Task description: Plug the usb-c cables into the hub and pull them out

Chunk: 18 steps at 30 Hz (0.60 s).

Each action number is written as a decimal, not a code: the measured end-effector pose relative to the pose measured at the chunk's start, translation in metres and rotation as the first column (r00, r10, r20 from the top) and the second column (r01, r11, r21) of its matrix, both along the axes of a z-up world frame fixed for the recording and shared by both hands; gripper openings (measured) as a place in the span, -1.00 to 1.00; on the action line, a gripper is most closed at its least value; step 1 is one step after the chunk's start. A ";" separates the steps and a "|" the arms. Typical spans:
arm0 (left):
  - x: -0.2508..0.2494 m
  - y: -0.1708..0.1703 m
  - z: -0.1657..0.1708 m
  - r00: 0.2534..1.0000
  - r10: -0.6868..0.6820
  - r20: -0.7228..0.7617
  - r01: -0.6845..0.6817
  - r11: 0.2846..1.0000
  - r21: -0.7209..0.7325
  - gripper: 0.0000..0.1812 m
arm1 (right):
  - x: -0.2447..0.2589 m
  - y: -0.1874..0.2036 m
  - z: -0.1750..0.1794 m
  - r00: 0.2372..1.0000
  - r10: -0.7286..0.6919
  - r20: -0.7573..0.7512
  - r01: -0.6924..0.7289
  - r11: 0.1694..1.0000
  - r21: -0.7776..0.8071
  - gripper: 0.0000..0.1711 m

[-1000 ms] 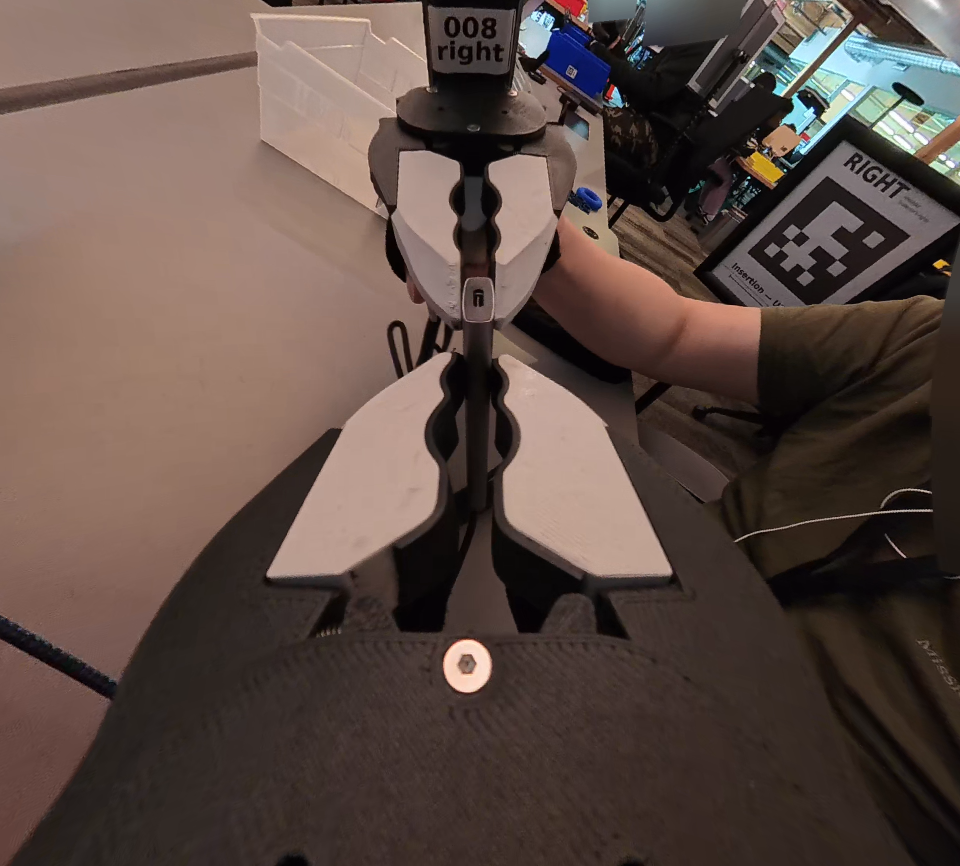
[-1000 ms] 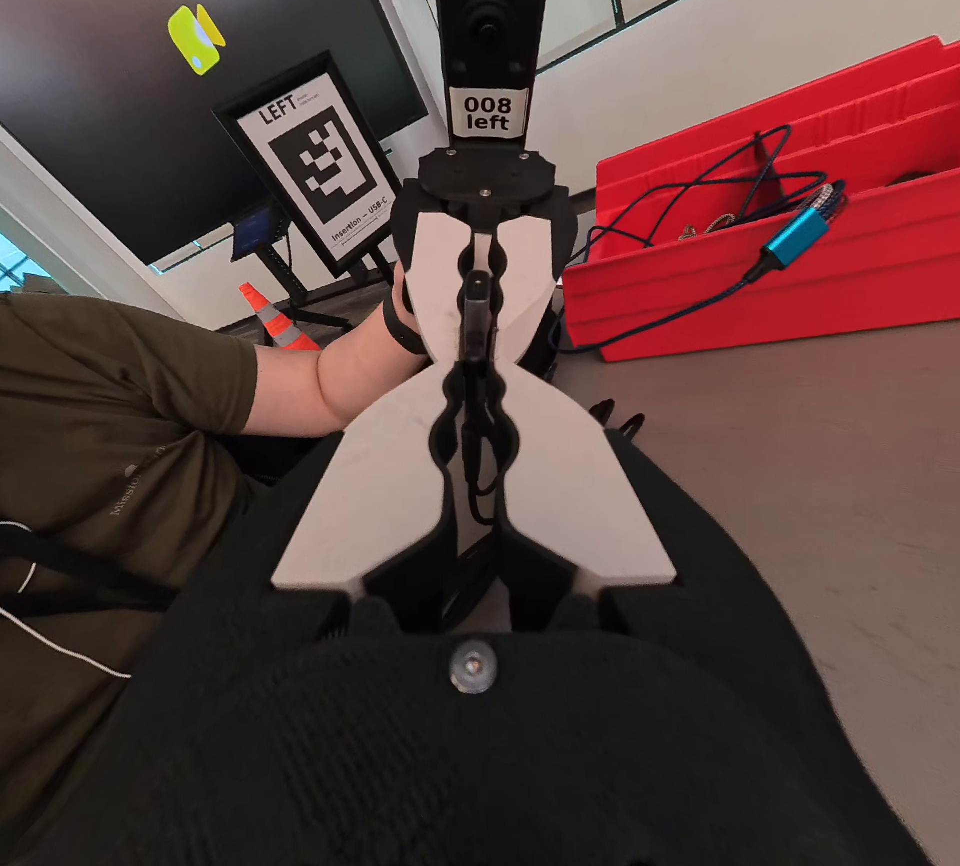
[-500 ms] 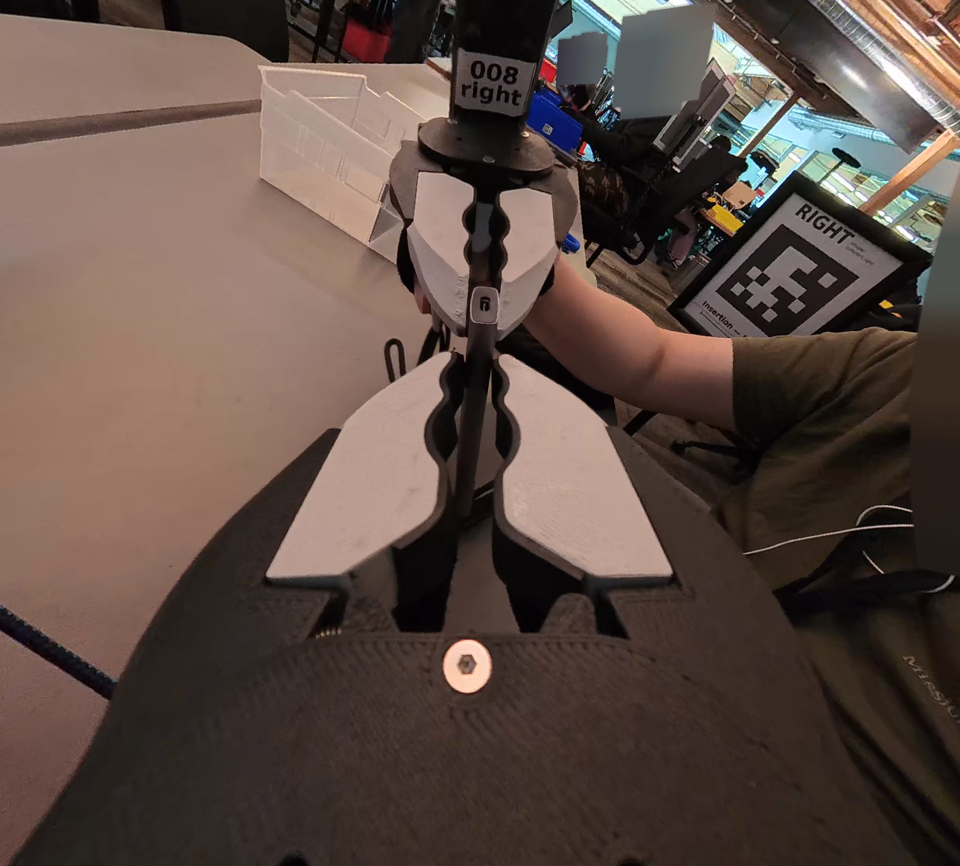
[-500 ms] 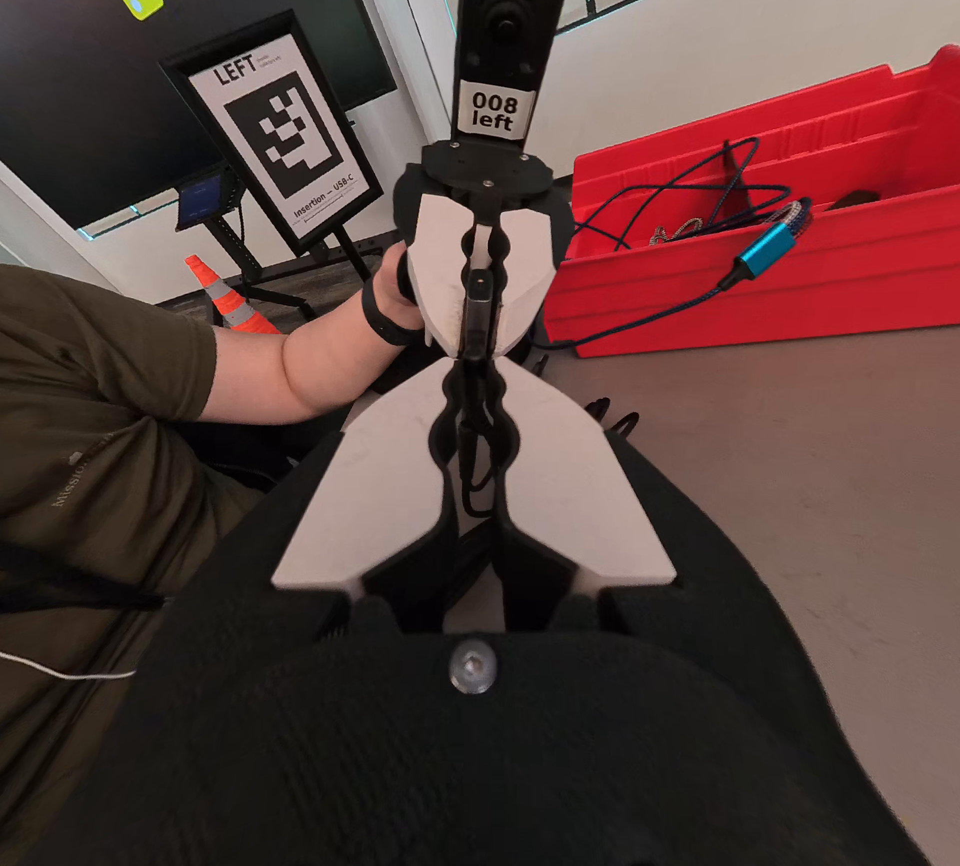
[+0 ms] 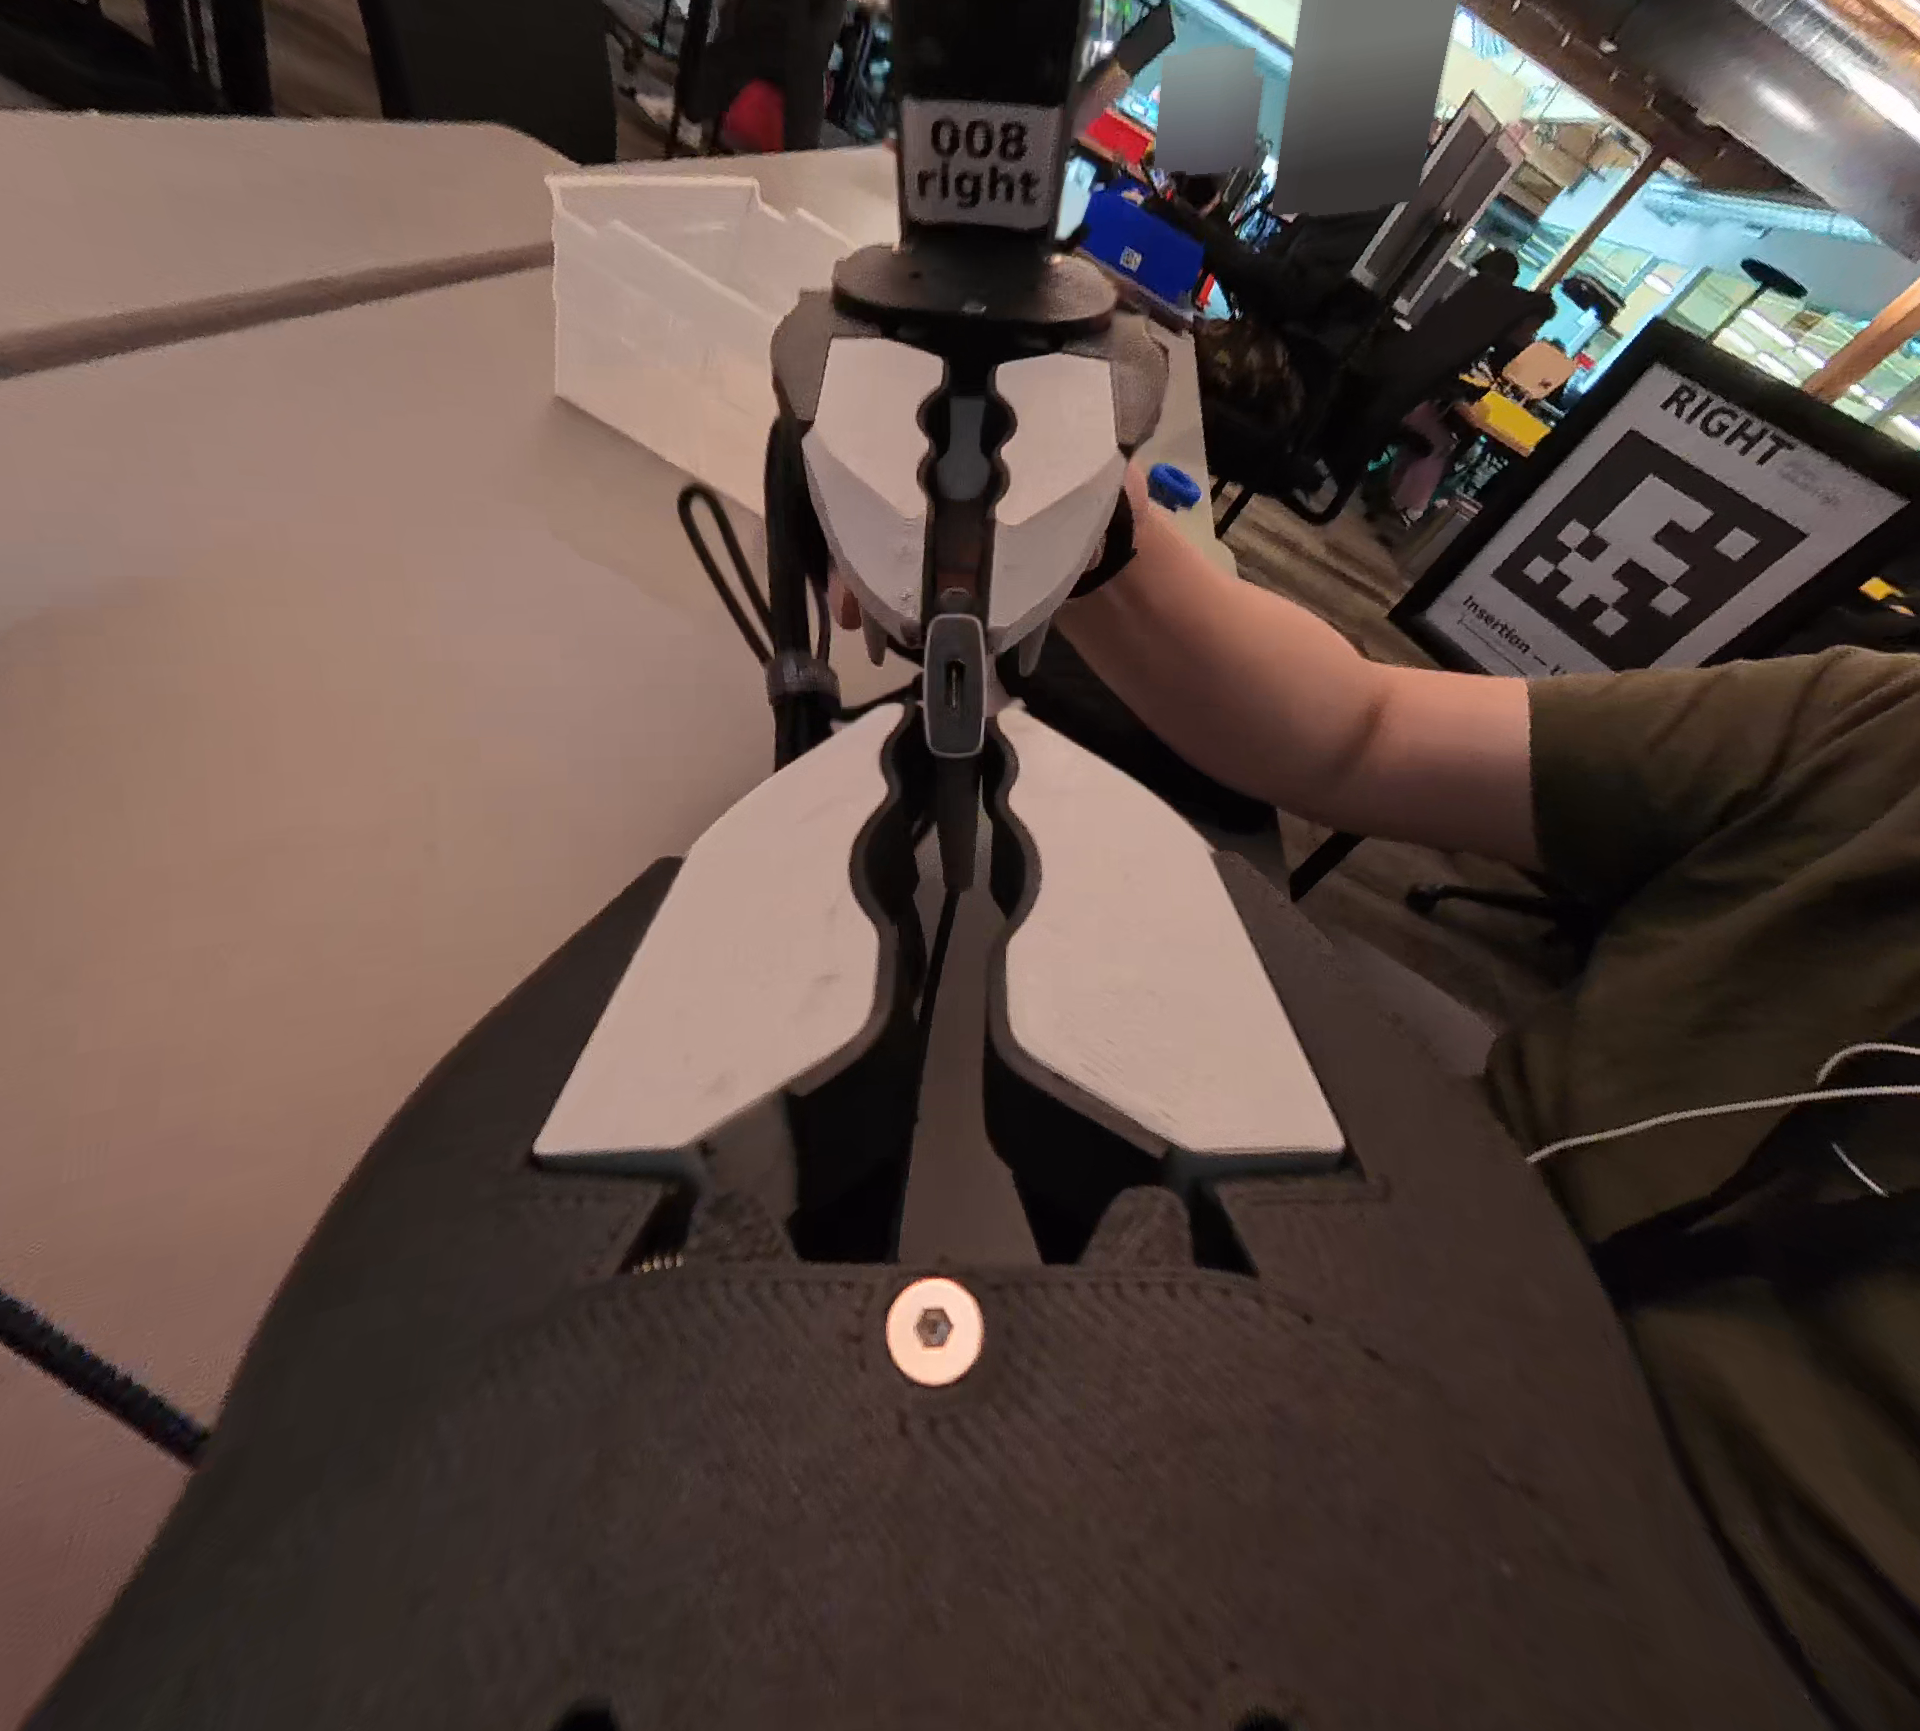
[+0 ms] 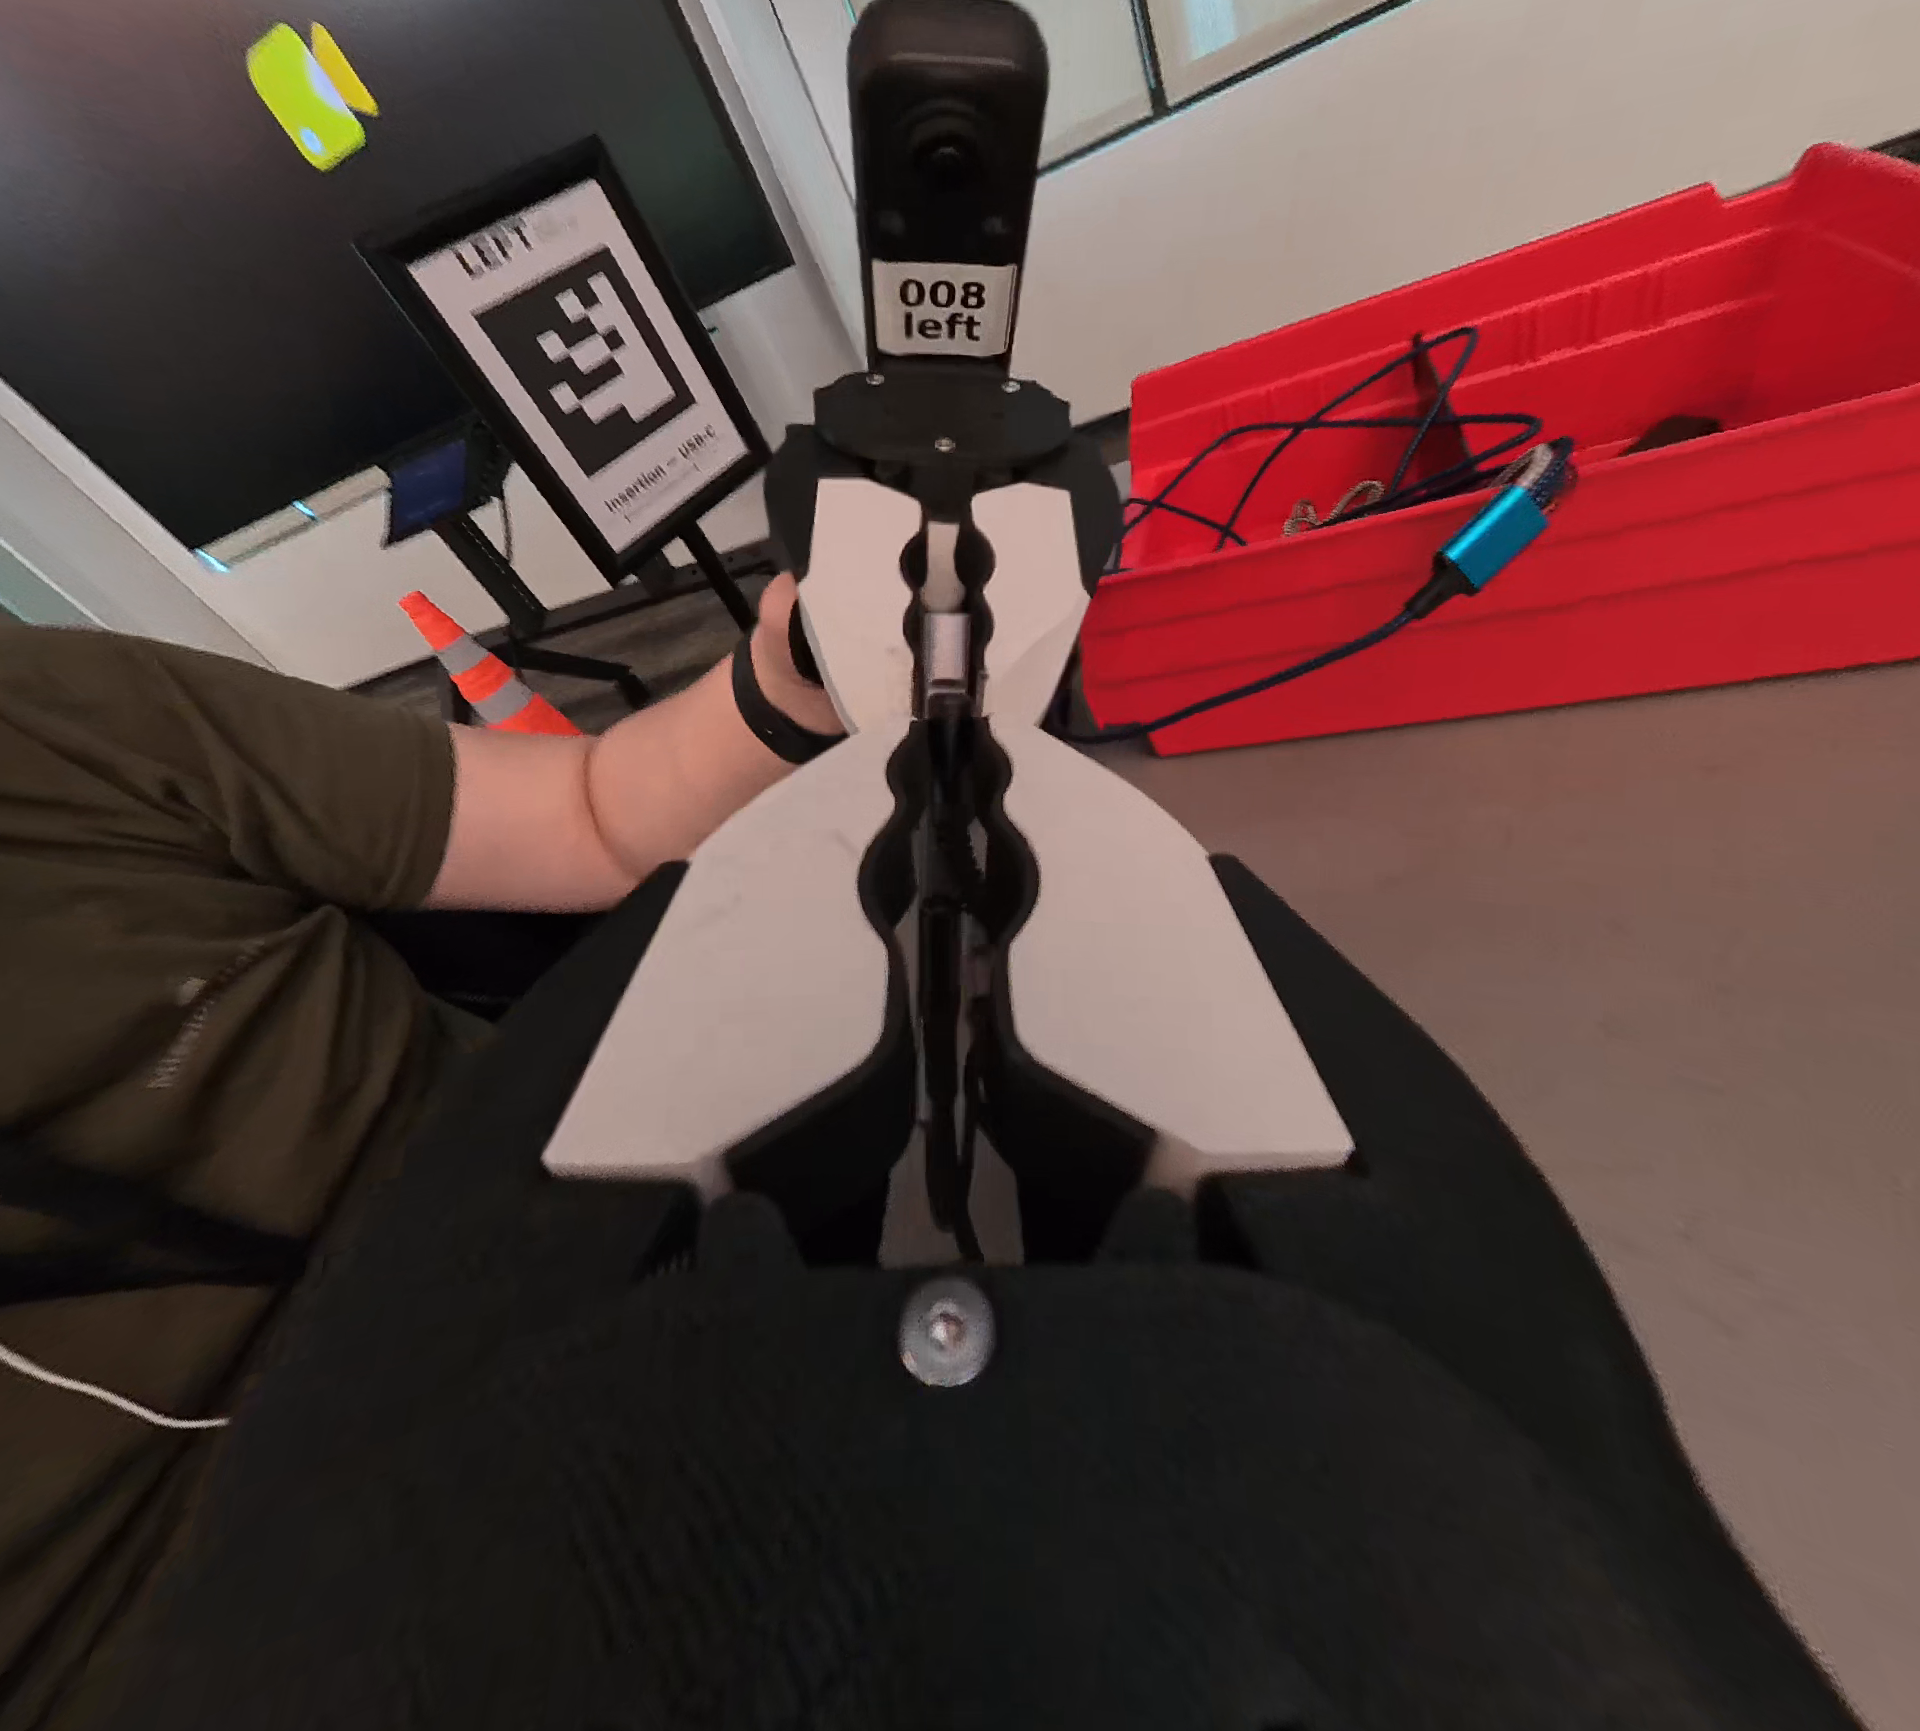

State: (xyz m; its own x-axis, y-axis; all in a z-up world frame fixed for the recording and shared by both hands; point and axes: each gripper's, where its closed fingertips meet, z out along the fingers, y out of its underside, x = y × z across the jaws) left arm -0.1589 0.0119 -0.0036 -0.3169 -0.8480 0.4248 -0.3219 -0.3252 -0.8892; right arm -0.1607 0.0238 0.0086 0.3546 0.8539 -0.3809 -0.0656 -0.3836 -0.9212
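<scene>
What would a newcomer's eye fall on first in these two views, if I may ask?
At the centre of both views, the left hand-held gripper, shut on a silver-ended cable, meets the right hand-held gripper tip to tip in mid-air. The right one appears shut on a hub whose port faces the cable. Next comes the red bin of tangled cables, on the table at the right of the right wrist view.

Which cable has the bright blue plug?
The loose cable draped over the red bin's front wall; the black cable pinched in the right gripper has none.
</scene>
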 end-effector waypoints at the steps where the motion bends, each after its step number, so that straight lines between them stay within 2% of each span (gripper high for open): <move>1: 0.002 0.000 0.002 1.000 0.012 0.011 -0.012 1.000 0.005 -0.91 | 0.003 -0.001 0.000 1.000 0.012 -0.015 -0.012 1.000 -0.015 -0.89; 3: 0.003 0.002 0.004 0.999 0.029 0.020 -0.029 1.000 -0.002 -0.91 | 0.010 -0.001 -0.007 1.000 0.011 0.007 -0.011 0.999 -0.047 -0.78; 8: -0.004 0.019 -0.003 0.995 0.099 -0.001 -0.099 0.993 -0.067 -0.91 | 0.016 -0.005 -0.020 0.995 0.030 0.092 -0.024 0.998 -0.062 -0.96; 13: -0.009 0.026 0.000 0.992 0.125 0.010 -0.124 0.989 -0.074 -0.91 | 0.000 -0.006 -0.042 0.980 0.063 0.188 -0.044 0.993 -0.108 -0.94; 18: -0.008 0.025 -0.001 0.992 0.125 0.006 -0.124 0.989 -0.078 -0.91 | -0.008 -0.001 -0.045 0.983 0.029 0.183 -0.012 0.995 -0.094 -1.00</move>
